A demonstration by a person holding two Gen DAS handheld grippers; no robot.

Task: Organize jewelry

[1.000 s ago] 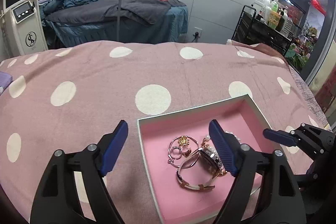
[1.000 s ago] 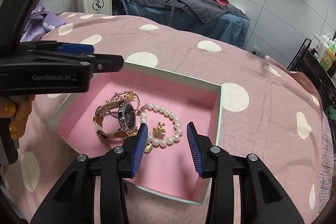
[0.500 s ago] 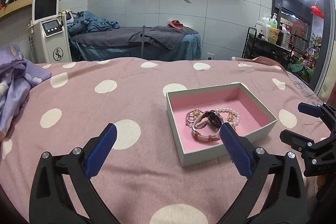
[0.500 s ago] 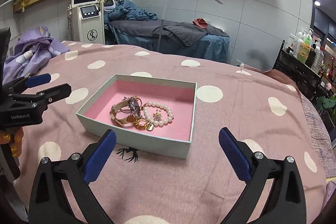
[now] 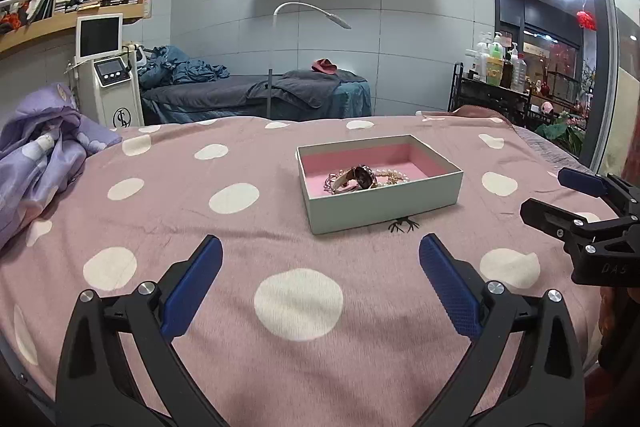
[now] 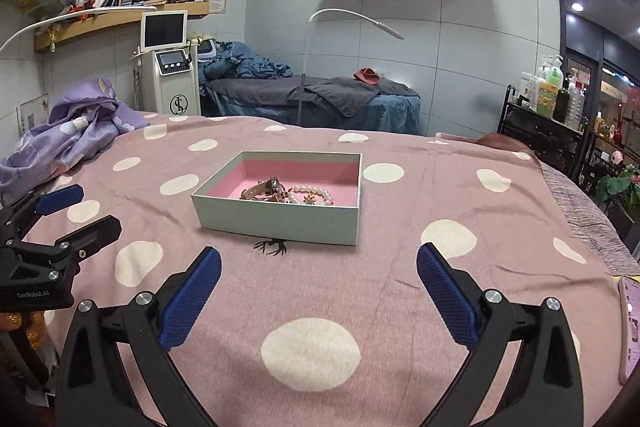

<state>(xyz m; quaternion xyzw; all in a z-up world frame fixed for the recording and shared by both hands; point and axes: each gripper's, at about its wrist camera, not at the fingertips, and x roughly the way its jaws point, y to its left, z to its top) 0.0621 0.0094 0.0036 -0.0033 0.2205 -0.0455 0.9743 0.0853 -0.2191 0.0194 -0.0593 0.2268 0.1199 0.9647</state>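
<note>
Both grippers have pulled well back from the box (image 5: 380, 205) since a second ago, when they hung right over its pink lining; now the whole box shows in both wrist views, sitting on the pink polka-dot blanket (image 5: 240, 259) of the bed, well apart from either pair of fingers. The left gripper (image 5: 320, 267) has its blue-padded fingers (image 5: 192, 287) spread wide with nothing between them but blanket, slightly wider than a second ago. The right gripper (image 6: 318, 281) has changed more: its fingers (image 6: 448, 297) were narrow over the pearls then and now stand fully wide and empty. The jewelry lies inside the box as before, bunched together: a watch (image 6: 274, 187) with a pale strap lying on its side, a pearl bracelet (image 6: 316, 195) just beside it on the right in the right wrist view, and gold pieces tangled among them, too small to tell apart. A small black antler-like mark (image 6: 271, 247) shows on the blanket at the box's near wall. A crumpled purple cloth (image 5: 36, 163) lies at the bed's left edge, and a phone (image 6: 630, 327) lies at the right edge of the right wrist view.
</note>
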